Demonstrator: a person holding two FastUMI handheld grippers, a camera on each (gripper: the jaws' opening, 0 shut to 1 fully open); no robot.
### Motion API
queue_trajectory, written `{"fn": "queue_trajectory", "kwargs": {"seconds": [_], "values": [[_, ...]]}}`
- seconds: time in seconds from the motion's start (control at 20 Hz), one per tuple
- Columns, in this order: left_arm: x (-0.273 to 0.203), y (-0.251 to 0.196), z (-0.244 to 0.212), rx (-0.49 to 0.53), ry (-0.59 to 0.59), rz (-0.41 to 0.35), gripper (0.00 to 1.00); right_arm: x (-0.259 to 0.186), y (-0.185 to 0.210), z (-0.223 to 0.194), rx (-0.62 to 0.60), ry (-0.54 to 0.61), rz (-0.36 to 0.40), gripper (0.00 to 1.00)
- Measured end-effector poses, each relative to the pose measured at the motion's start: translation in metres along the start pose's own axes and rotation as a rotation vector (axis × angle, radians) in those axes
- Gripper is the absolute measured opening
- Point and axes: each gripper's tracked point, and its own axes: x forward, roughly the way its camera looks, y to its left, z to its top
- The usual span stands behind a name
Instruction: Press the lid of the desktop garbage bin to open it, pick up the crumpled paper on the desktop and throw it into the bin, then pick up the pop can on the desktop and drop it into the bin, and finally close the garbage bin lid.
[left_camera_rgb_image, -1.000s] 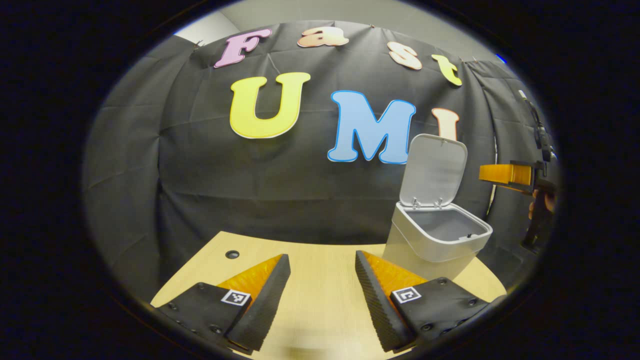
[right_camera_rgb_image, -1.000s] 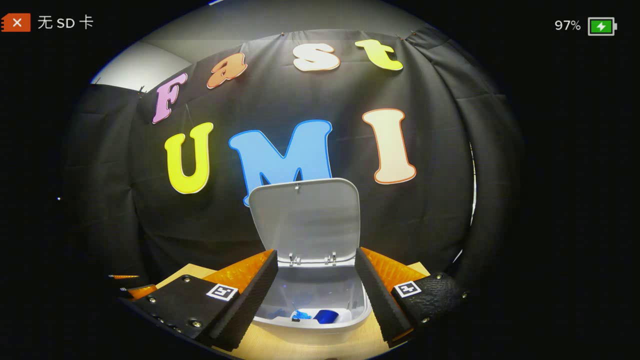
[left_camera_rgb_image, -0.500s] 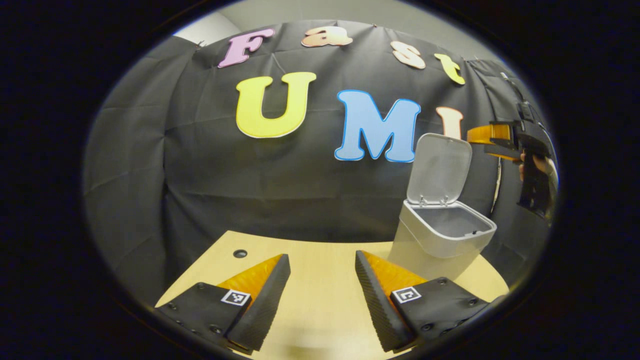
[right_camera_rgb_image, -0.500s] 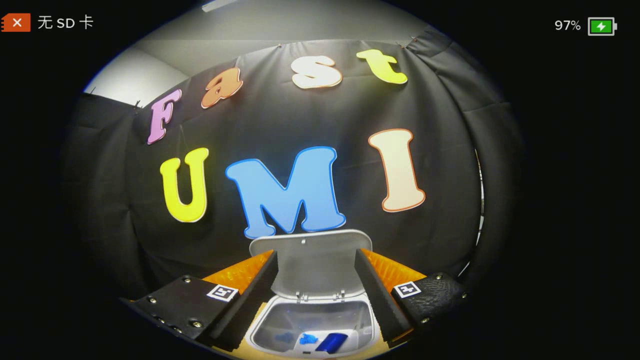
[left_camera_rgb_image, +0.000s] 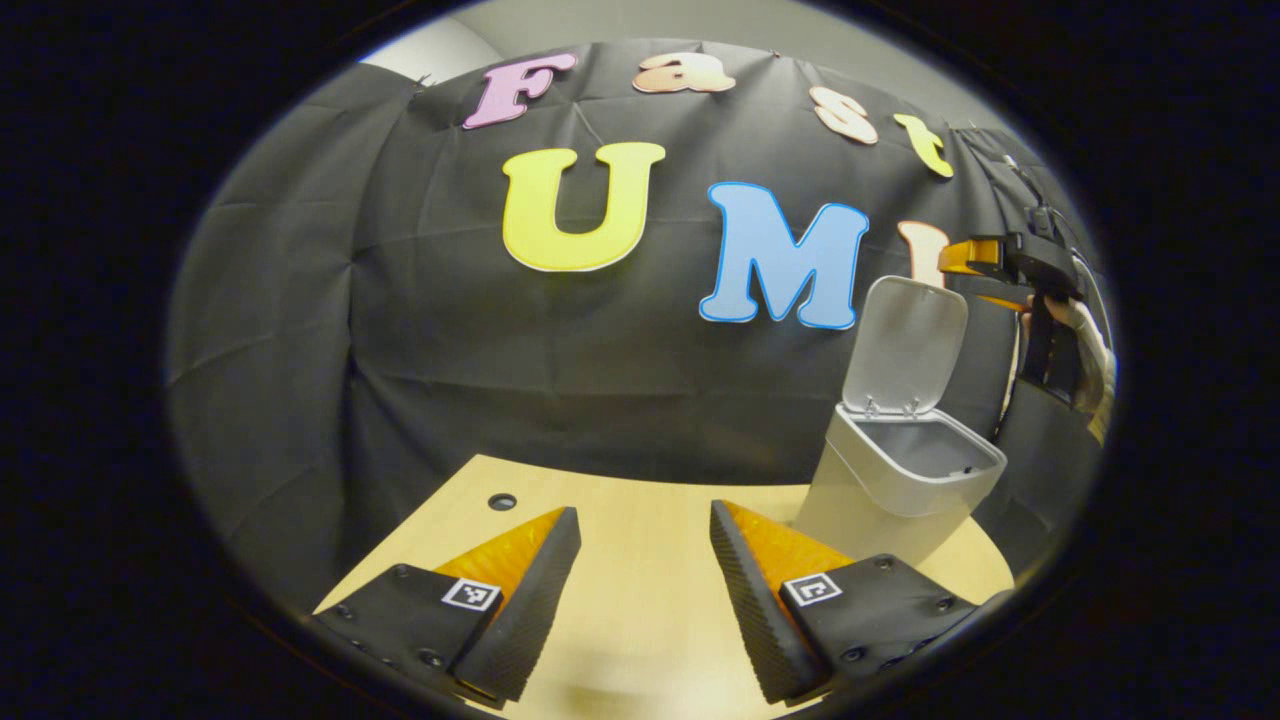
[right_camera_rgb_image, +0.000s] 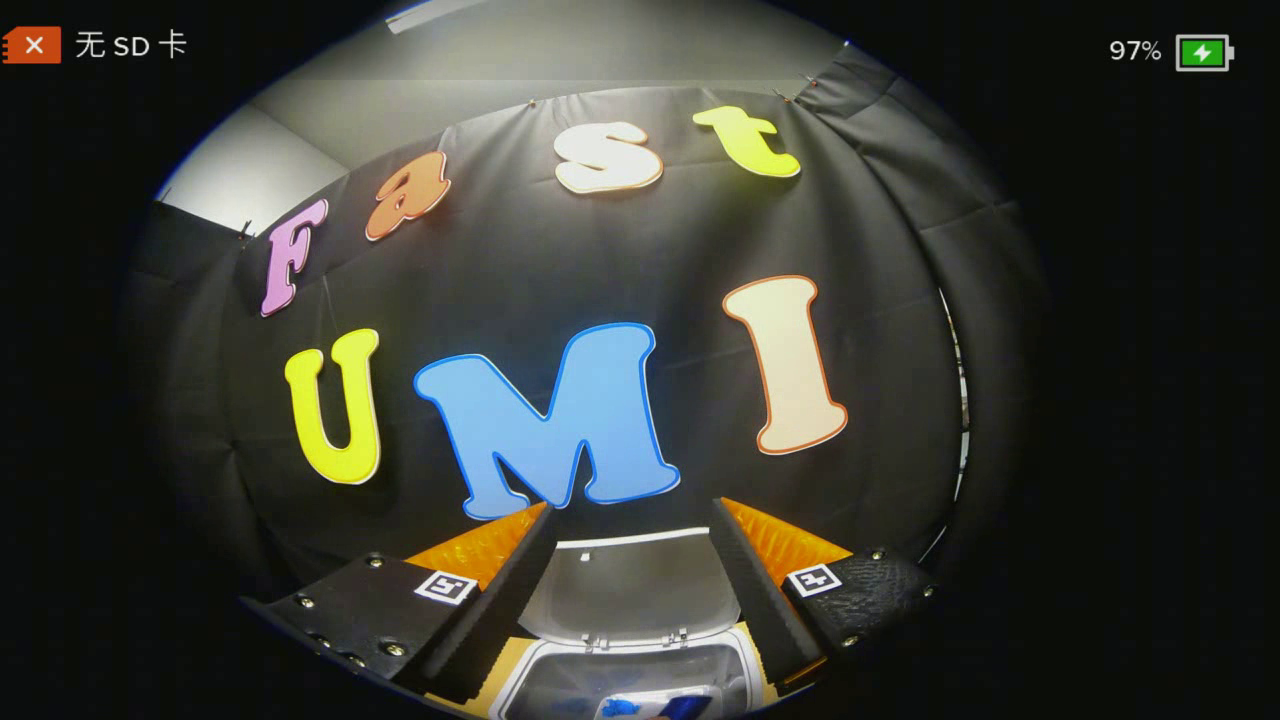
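The right claw (right_camera_rgb_image: 632, 585) hangs empty with jaws apart above the upright lid (right_camera_rgb_image: 630, 590), probably placed to push the bin (left_camera_rgb_image: 905, 480) closed.

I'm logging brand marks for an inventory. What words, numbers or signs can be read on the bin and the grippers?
No readable text.
The garbage bin and its open lid: plain, nothing printed.
The left gripper and right gripper: square black-and-white markers on the fingers, patterns, no words.
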Motion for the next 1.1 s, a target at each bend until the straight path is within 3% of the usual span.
{"fn": "queue_trajectory", "kwargs": {"seconds": [0.25, 0.65, 0.85, 1.1], "values": [[0.001, 0.004, 0.007, 0.007, -0.011, 0.002, 0.89, 0.021, -0.004, 0.01, 0.014, -0.047, -0.036, 0.96], [0.003, 0.007, 0.01, 0.024, -0.012, 0.005, 0.89, 0.031, -0.005, -0.017, -0.002, 0.023, -0.045, 0.98], [0.007, 0.001, 0.012, 0.018, -0.016, -0.011, 0.86, 0.015, 0.0, -0.023, -0.137, 0.032, -0.036, 0.98], [0.01, -0.016, 0.008, -0.003, -0.015, -0.044, 0.86, -0.013, -0.001, -0.033, -0.124, 0.086, -0.008, 0.97]]}}
